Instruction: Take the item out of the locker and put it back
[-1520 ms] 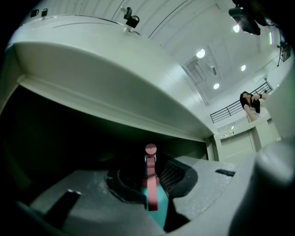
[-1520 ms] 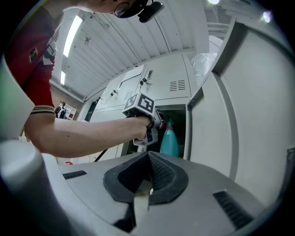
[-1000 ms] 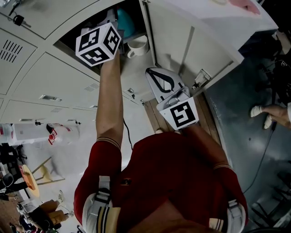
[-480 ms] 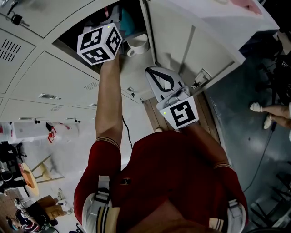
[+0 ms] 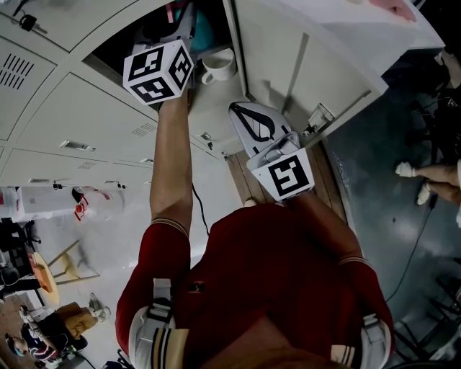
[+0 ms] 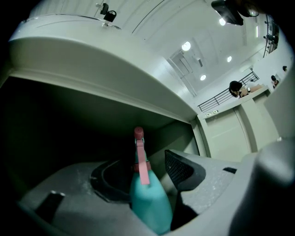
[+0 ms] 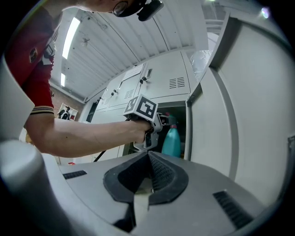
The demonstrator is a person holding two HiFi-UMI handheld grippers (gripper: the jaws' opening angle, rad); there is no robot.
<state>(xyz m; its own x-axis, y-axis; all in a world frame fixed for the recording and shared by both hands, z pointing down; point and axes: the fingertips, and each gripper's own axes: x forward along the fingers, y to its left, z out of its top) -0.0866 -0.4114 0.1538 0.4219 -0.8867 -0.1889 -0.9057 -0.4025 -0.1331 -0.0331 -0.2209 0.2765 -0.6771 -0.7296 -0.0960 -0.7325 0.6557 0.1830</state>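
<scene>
Seen from the head: holds the left gripper [image 5: 185, 20] raised at arm's length into the open locker [image 5: 205, 101], with its marker cube at the mouth of the compartment, right next to a teal spray bottle [image 5: 206, 32] and a white mug [image 5: 218, 66] sitting on the shelf just to the right. Holds the right gripper [image 5: 241, 115] lower, outside the compartment, close to the open door [image 5: 310, 50]. Seen along the left gripper: jaws spread wide, having just been opening, with the spray bottle standing upright between them inside the dark compartment, pink trigger head on top. Leaves a clear gap between bottle and right-hand pad; cannot tell whether the other pad touches it. Seen along the right gripper: jaws brought together at the tips, with nothing between them. Looks past them at the bare forearm and the left gripper in front of the bottle, inside the locker beside the door's edge.
</scene>
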